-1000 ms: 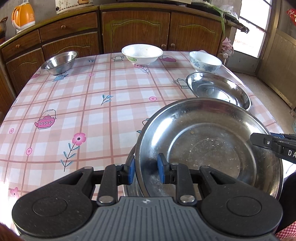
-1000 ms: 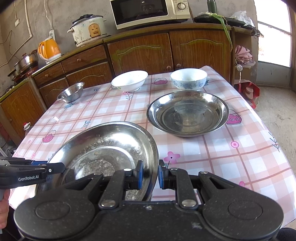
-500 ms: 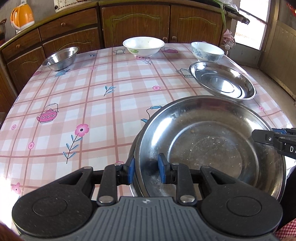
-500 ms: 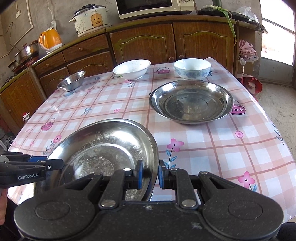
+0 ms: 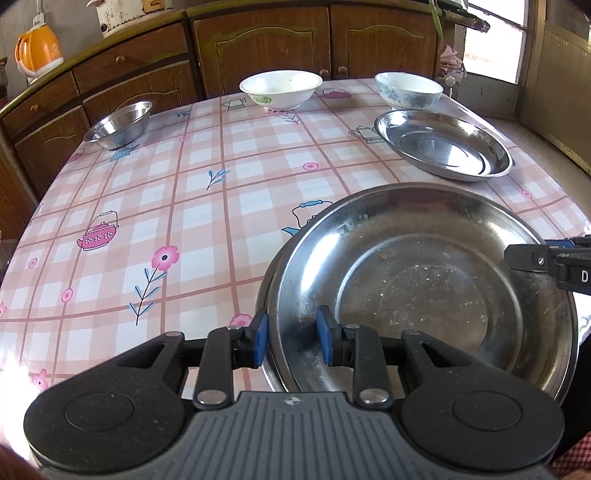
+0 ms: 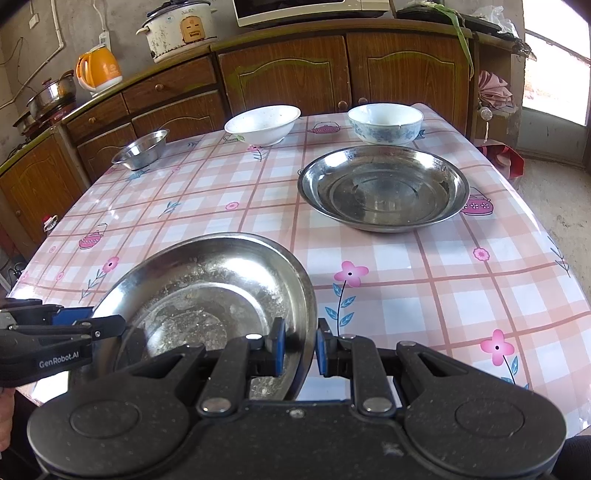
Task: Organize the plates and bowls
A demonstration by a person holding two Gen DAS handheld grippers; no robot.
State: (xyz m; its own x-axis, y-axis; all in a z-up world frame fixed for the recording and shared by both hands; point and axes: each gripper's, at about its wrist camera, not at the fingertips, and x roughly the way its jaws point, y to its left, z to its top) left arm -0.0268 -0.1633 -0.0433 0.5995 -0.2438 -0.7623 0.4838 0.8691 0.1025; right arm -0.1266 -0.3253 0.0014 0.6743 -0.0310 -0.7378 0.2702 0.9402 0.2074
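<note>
A large steel plate (image 5: 424, 295) (image 6: 207, 295) sits at the near edge of the checked table (image 5: 147, 203), held from both sides. My left gripper (image 5: 291, 339) is shut on its left rim, one pad outside and one inside the wall. My right gripper (image 6: 299, 347) is shut on the right rim. Each gripper's fingertip shows in the other view, at the plate's far side. A second steel plate (image 5: 443, 147) (image 6: 384, 188) lies at the right. Along the far edge stand a white bowl (image 5: 280, 86) (image 6: 262, 123), a blue-patterned bowl (image 5: 408, 88) (image 6: 384, 122) and a small steel bowl (image 5: 118, 123) (image 6: 142, 147).
Wooden cabinets (image 6: 288, 74) run behind the table, with an orange kettle (image 6: 98, 68), a rice cooker (image 6: 177, 27) and a pot (image 6: 51, 94) on the counter. A doorway (image 6: 554, 62) opens at the right. The tablecloth's left half carries nothing but the small steel bowl.
Both views have tipped slightly, so the far bowls sit higher in the frame. The held plate stays between both pairs of pads, and the left jaws look a little wider.
</note>
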